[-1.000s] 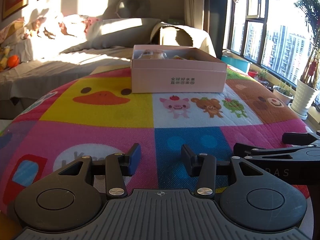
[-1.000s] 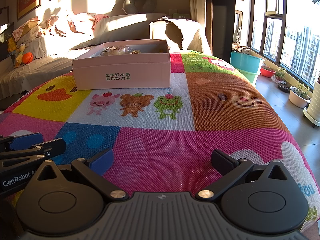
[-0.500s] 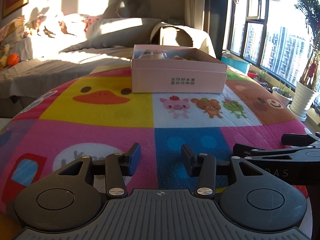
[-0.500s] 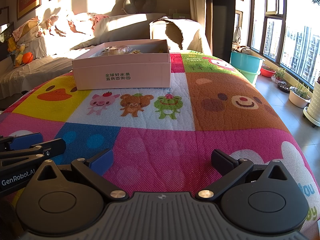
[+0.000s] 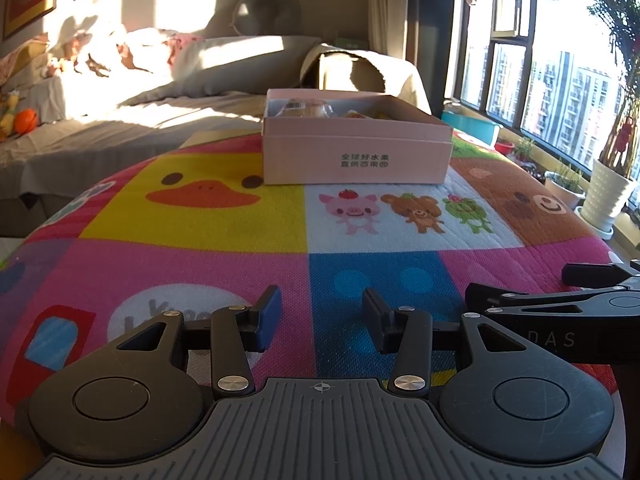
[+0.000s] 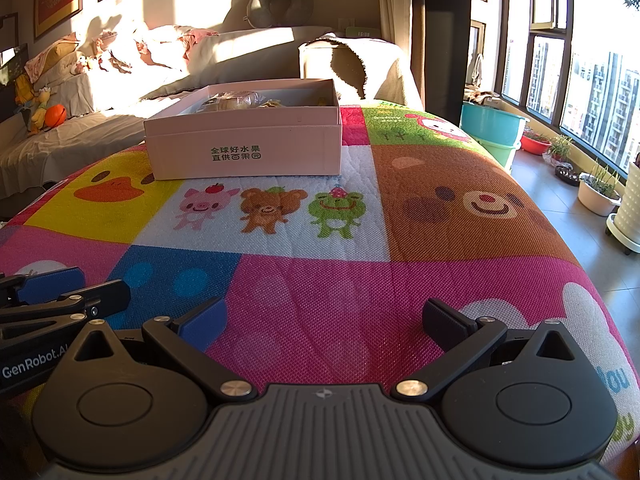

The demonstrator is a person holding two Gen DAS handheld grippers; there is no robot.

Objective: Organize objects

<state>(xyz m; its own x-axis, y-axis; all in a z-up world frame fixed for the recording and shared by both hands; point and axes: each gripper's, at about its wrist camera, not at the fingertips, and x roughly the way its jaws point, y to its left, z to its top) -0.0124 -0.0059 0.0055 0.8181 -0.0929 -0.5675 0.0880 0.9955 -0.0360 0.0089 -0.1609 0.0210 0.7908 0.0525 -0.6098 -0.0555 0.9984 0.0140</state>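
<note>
- The left gripper (image 5: pixel 320 320) hangs low over the near part of the mat (image 5: pixel 192 264), above the seam between a pink square and a blue one.
- Its 2 fingers stand partly apart with a moderate gap and nothing between them; the left pad (image 5: pixel 267 317) is blue, the right one (image 5: pixel 374 322) black.
- The right gripper (image 6: pixel 324 320) sits just beside it, over the pink square at the mat's near edge.
- Its fingers are spread wide, far more than the left pair, and they hold nothing; the blue pad (image 6: pixel 204 322) and the black pad (image 6: pixel 444 320) both clear the fabric.
- Each gripper shows in the other's view: the right one at the right edge of the left view (image 5: pixel 560 312), the left one at the left edge of the right view (image 6: pixel 52 296).
- The box (image 5: pixel 356 148) is pink, open-topped and shallow, and rests on the far side of the mat, well apart from both grippers.
- Its front wall carries 2 lines of green print, and it stands just behind the row of 3 cartoon animals (image 6: pixel 272 208).
- Items (image 6: pixel 232 101) lie inside the box, 1 seemingly in clear wrap; what they are I cannot tell.
- A sofa (image 5: pixel 120 92) with heaped bedding stands behind the mat, in sunlight.
- A teal tub (image 6: pixel 492 128) and potted plants (image 6: pixel 600 188) line the window side.
</note>
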